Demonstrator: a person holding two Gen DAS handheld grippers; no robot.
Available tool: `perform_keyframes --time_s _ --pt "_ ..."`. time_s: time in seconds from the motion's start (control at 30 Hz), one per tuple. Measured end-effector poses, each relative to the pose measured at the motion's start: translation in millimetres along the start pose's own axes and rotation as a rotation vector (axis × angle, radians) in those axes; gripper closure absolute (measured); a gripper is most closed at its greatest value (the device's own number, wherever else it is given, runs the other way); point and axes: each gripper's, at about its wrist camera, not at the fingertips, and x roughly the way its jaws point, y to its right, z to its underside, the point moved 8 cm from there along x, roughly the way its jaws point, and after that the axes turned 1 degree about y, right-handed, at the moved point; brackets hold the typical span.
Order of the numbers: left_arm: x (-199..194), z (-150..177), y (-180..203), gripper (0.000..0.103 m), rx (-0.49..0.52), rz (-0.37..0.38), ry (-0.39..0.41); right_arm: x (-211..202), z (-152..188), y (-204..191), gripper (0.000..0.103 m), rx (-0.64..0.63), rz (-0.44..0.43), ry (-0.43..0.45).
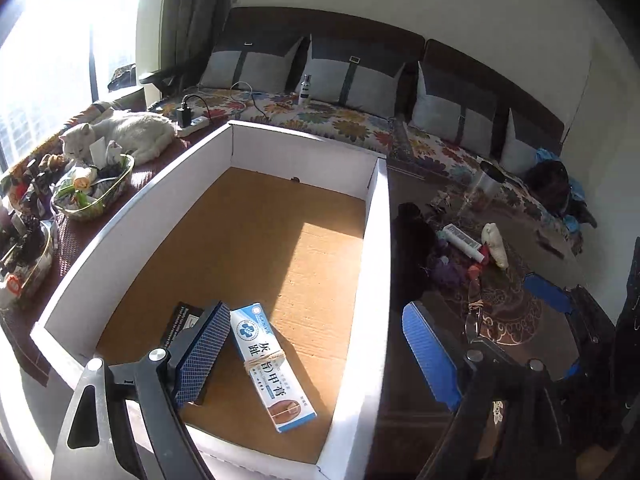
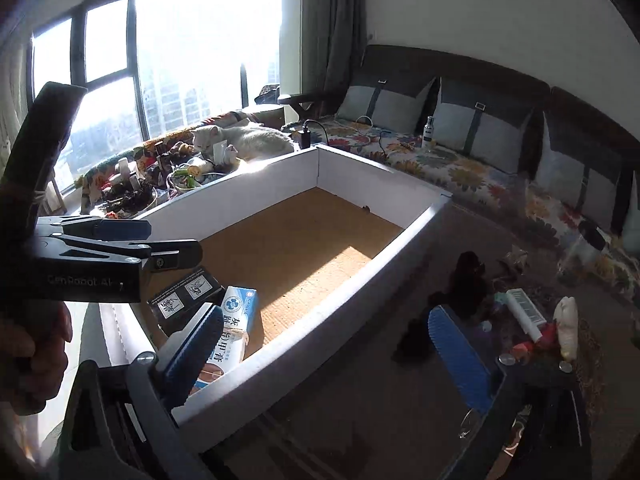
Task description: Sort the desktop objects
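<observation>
A white cardboard box (image 1: 376, 280) with a brown floor fills the middle of both views. A blue-and-white carton (image 1: 272, 364) bound with a rubber band lies on its floor, resting partly on a black carton (image 1: 184, 320). My left gripper (image 1: 316, 356) is open: its left finger hangs over the black carton, its right finger outside the box wall. Nothing is pressed between them. My right gripper (image 2: 326, 360) stands wide open astride the box's near wall (image 2: 320, 312), with both cartons (image 2: 236, 320) behind its left finger. A hand holds the left gripper (image 2: 174, 242) at the left.
On the dark table right of the box lie a white tube (image 2: 524, 314), a cream figure (image 2: 568, 328) and several small bits. A white cat (image 1: 128, 132) lies on the window seat beside cluttered baskets (image 1: 96, 192). A sofa with cushions runs behind.
</observation>
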Motion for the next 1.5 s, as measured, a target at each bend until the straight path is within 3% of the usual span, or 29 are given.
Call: perform_keyframes --time_s 0.1,0.2,0.3,0.43,0.57,0.67,0.9,1.5 --pt "4 23 72 0.003 0.071 0.106 -0.014 -20 49 64 0.0 0.021 0.115 -0.026" --pt "34 69 131 0.001 0.118 0.166 -0.106 -29 118 129 0.0 0.032 0.232 -0.132" --pt "81 121 166 0.001 0.17 0.144 -0.228 -44 185 187 0.0 0.091 0.318 -0.227" --pt "113 153 193 0.001 0.229 0.087 -0.252 -64 239 240 0.0 0.225 0.363 -0.271" --pt "135 156 199 0.001 0.23 0.043 -0.27 -71 252 275 0.0 0.437 0.342 -0.285" --pt "144 151 198 0.001 0.229 0.006 -0.27 -67 256 289 0.0 0.5 0.361 -0.288" --pt "156 145 196 0.0 0.236 -0.049 -0.246 -53 257 300 0.0 0.507 0.366 -0.291" --pt "155 145 198 0.0 0.243 -0.038 -0.167 -46 260 301 0.0 0.463 0.408 -0.307"
